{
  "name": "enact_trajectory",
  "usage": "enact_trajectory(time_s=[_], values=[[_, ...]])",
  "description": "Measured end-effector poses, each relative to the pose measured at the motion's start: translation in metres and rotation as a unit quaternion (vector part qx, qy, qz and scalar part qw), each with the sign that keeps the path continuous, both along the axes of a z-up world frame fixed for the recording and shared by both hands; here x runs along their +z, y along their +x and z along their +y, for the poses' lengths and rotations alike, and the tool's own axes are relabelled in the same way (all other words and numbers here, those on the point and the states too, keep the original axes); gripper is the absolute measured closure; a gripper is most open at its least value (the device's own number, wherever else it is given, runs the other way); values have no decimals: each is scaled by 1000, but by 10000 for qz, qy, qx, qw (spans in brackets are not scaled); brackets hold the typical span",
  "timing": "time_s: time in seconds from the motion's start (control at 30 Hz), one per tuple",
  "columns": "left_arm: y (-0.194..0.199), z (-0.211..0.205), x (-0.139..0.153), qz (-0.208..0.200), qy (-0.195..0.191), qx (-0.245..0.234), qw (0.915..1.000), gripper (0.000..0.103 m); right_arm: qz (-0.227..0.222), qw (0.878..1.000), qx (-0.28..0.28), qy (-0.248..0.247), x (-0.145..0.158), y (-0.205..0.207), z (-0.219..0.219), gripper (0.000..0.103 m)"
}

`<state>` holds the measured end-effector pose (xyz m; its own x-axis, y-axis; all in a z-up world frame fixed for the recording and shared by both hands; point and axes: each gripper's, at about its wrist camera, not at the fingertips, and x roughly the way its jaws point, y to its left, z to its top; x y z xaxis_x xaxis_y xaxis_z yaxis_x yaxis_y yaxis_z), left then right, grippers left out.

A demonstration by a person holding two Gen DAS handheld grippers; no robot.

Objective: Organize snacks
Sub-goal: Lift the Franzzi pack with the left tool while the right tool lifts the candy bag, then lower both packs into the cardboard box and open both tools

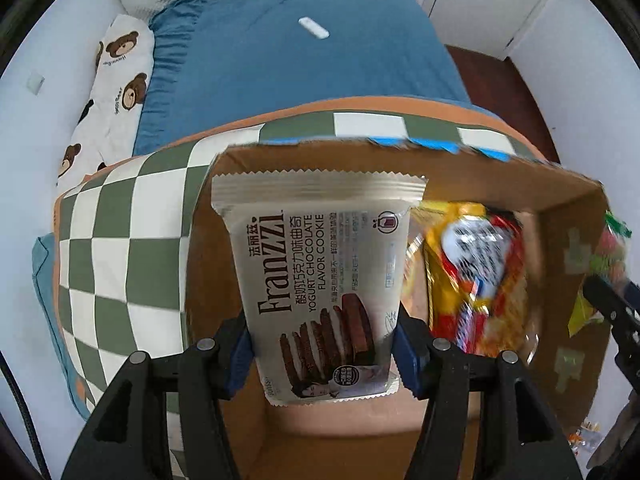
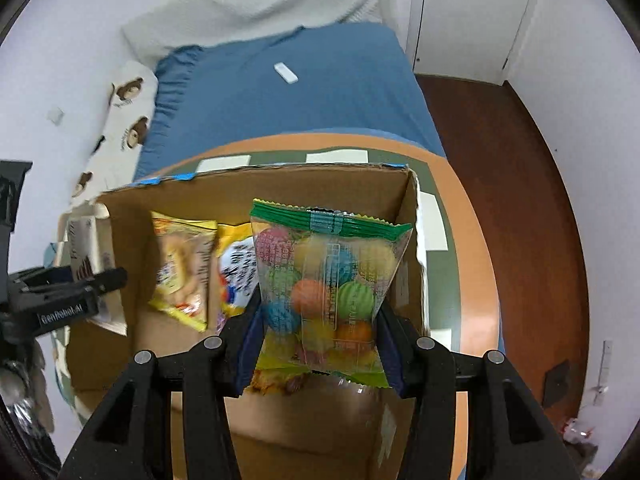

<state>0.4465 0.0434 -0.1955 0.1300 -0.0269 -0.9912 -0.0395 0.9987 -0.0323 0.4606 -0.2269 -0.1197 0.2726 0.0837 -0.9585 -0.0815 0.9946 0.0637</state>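
Observation:
My left gripper (image 1: 322,350) is shut on a beige Franzzi yogurt chocolate cookie pack (image 1: 324,280), held upright over the left end of an open cardboard box (image 1: 520,184). My right gripper (image 2: 320,340) is shut on a clear, green-topped bag of coloured candy balls (image 2: 324,280) over the right half of the same box (image 2: 280,188). Inside the box lie a yellow snack bag (image 2: 184,268) and a yellow-red bag (image 1: 476,272). In the right wrist view the left gripper (image 2: 92,280) shows at the left edge with its pack (image 2: 82,248).
The box sits on a green-and-white checkered blanket (image 1: 120,220) with an orange border, on a bed with a blue sheet (image 1: 300,68). A white remote (image 1: 314,28) lies on the sheet, beside a bear-print pillow (image 1: 116,92). Dark wooden floor (image 2: 520,200) runs along the right.

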Motion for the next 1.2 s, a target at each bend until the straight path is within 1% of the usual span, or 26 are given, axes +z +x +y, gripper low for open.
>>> enact_trajectory(time_s=[0.03, 0.07, 0.1, 0.13, 0.17, 0.2, 0.23, 0.27, 0.3, 0.4, 0.43, 0.6, 0.73, 0.93, 1.1, 1.13, 1.2], values=[[7, 2, -4, 63, -26, 16, 10000, 45, 87, 9999, 18, -48, -7, 4, 1, 49], [14, 4, -8, 100, -34, 33, 9999, 45, 217, 9997, 26, -83, -12, 8, 2, 46], [17, 6, -10, 112, -36, 65, 9999, 45, 359, 9993, 37, -104, -19, 14, 4, 41], [22, 8, -13, 121, -36, 123, 9998, 43, 428, 9990, 47, -155, -22, 10, 3, 22], [26, 9, -14, 120, -64, 131, 9998, 34, 466, 9988, 45, -112, -25, 13, 3, 16], [29, 9, -15, 119, -72, 124, 9998, 23, 492, 9988, 3, -27, -27, 14, 3, 12], [29, 8, -15, 105, -59, 102, 9999, 19, 480, 9988, -3, -29, -30, 16, 6, 11], [29, 6, -13, 64, -105, 82, 9999, 12, 451, 9990, 12, -29, -30, 16, 8, 11], [28, 4, -12, 60, -135, 62, 9999, 10, 428, 9991, 17, -40, -30, 16, 9, 11], [22, 1, -13, 120, -288, 47, 9995, 10, 449, 9990, 12, 15, -33, 15, 13, 11], [19, -1, -11, 98, -318, 77, 9994, 10, 497, 9988, -45, 29, -33, 13, 13, 11], [-2, -5, -1, -75, -418, 106, 9990, 10, 408, 9990, -138, 131, -29, -4, 12, 11], [-26, -2, 15, -417, -435, 230, 9979, 10, 330, 9993, -112, 131, -24, -23, 15, 11], [-64, 1, 39, -834, -348, 233, 9956, 10, 104, 9998, -9, 168, -12, -57, 22, 11], [-95, 0, 59, -1185, -318, 224, 9922, 11, -159, 9996, 132, 202, 9, -89, 31, 11], [-105, 0, 65, -1329, -281, 232, 9905, 11, -233, 9994, 152, 215, 15, -98, 33, 11], [-117, 1, 71, -1459, -270, 229, 9887, 11, -319, 9990, 165, 256, 23, -111, 35, 11]])
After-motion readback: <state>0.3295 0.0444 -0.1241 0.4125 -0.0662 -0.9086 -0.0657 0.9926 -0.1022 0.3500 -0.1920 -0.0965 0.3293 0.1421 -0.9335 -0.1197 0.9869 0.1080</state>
